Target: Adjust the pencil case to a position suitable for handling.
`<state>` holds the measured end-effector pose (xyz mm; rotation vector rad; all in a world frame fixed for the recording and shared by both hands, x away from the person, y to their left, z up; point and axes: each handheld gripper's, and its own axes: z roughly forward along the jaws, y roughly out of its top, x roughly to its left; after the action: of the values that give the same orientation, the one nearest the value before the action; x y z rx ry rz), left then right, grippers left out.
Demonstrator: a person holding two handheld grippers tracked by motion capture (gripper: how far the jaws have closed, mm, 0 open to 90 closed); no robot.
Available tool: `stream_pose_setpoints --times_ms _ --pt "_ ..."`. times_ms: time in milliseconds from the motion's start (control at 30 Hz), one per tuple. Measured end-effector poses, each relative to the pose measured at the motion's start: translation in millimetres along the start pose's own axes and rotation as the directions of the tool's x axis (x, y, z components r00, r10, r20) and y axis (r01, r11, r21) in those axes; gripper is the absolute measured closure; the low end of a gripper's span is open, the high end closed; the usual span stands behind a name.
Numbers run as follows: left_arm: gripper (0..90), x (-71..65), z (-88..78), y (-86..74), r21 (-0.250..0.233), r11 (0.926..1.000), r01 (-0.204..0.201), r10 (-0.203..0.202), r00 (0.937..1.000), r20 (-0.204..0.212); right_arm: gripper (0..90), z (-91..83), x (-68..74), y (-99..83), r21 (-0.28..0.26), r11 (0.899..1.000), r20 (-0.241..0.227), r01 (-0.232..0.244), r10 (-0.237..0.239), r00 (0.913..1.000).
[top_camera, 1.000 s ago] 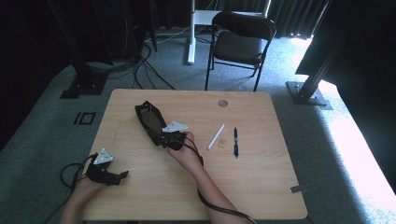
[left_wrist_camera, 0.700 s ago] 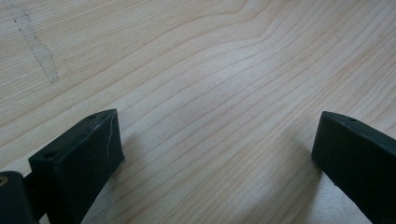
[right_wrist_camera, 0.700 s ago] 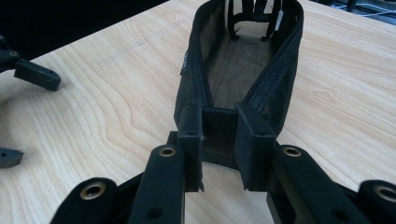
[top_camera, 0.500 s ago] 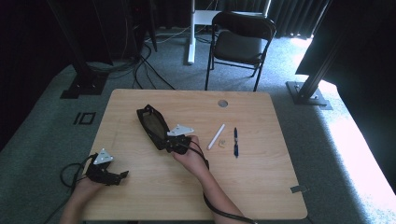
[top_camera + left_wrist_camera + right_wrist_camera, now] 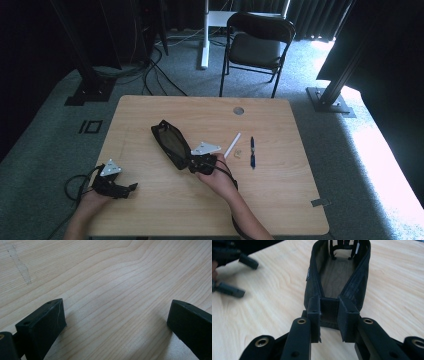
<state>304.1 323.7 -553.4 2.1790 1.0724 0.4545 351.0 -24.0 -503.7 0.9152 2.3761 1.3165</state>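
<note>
Pouch (image 5: 337, 277) end seemingly between right gripper (image 5: 331, 320) jaws

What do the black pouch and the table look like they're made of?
Pouch: apparently soft woven fabric, matte black, with a finer mesh-like lining inside; its stitched rim dents where the right gripper pinches its end. Table: pale wood or wood-look laminate, smooth with a slight sheen; grain lines run across it, though whether it is solid wood is unclear.

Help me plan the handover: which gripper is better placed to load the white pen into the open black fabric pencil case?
Probably the left gripper: its jaws stand open and empty on the wooden table. The right gripper is shut on the near end of the black fabric pencil case, though the white pen lies nearer its side.
</note>
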Motion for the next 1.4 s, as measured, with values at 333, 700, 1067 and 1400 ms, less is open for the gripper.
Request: stream_pose_setpoints --times_ms 333,700,1067,1400 --pt "2.1 0.1 0.0 0.0 0.000 1.0000 -0.001 0.001 1.0000 0.001 73.6 -31.8 -4.2 -20.3 0.018 1.000 0.009 0.009 -0.009 0.9999" --pt "2.1 0.0 -0.1 0.0 0.001 1.0000 -0.001 0.001 1.0000 0.000 73.6 -60.4 -16.2 -42.9 0.019 1.000 0.017 -0.018 0.018 0.9997" --pt "2.1 0.1 0.0 0.0 0.000 1.0000 -0.001 0.001 1.0000 0.001 73.5 -88.0 -19.4 -62.8 0.031 0.999 0.017 -0.035 0.035 0.9992" --pt "2.1 0.1 0.0 0.0 0.000 1.0000 -0.001 0.001 1.0000 0.001 73.5 -115.5 -20.5 -78.2 0.036 0.999 0.011 -0.040 0.040 0.9991"
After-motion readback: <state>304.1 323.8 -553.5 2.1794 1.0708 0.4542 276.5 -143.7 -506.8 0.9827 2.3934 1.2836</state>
